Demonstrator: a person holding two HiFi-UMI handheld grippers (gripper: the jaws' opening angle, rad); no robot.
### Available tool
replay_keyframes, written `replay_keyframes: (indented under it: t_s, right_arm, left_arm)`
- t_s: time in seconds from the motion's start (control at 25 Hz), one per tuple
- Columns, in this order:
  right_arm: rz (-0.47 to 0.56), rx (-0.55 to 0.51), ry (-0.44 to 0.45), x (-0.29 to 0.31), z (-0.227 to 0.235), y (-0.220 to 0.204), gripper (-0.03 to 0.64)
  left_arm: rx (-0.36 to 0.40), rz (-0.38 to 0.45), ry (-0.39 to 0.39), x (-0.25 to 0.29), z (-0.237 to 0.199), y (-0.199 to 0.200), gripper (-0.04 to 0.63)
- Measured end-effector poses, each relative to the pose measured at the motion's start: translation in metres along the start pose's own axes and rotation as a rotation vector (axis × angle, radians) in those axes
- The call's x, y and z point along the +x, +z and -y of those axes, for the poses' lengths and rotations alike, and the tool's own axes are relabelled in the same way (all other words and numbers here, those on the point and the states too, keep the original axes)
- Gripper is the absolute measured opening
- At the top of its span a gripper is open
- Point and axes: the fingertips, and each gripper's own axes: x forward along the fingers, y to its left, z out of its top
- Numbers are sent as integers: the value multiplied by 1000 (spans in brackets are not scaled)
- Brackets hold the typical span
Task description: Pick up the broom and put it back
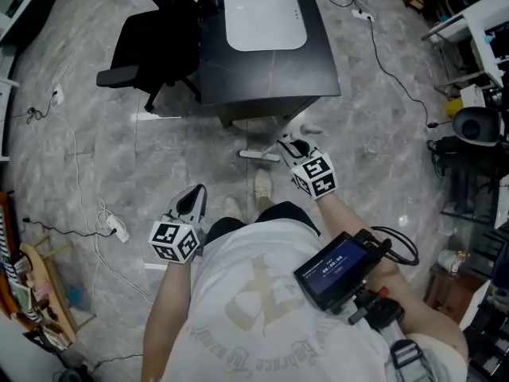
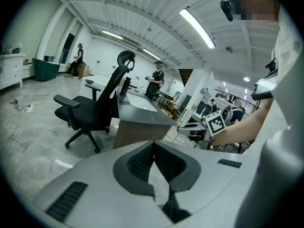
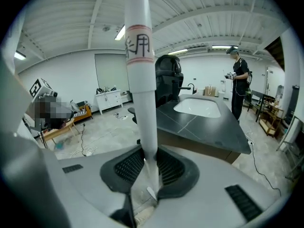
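Broom handle (image 3: 140, 80), a white pole, sits clamped between my right gripper's (image 3: 148, 156) jaws, near the dark desk (image 3: 209, 122). My left gripper (image 2: 153, 148) is closed on nothing. Pickup looks done; putting the broom back remains.

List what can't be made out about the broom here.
- Broom head: in no view; the broom handle leaves the right gripper view's top edge.
- Grip in the head view: hidden under the marker cube of the right gripper.
- Broom's storage place: no view shows one.
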Motion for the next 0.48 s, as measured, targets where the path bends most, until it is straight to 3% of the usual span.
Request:
replay_keyframes:
  t_s: [0.48]
  right_arm:
    - [104, 35, -55, -59, -31, 38, 95]
  left_arm:
    - [54, -17, -85, -7, -14, 4, 12]
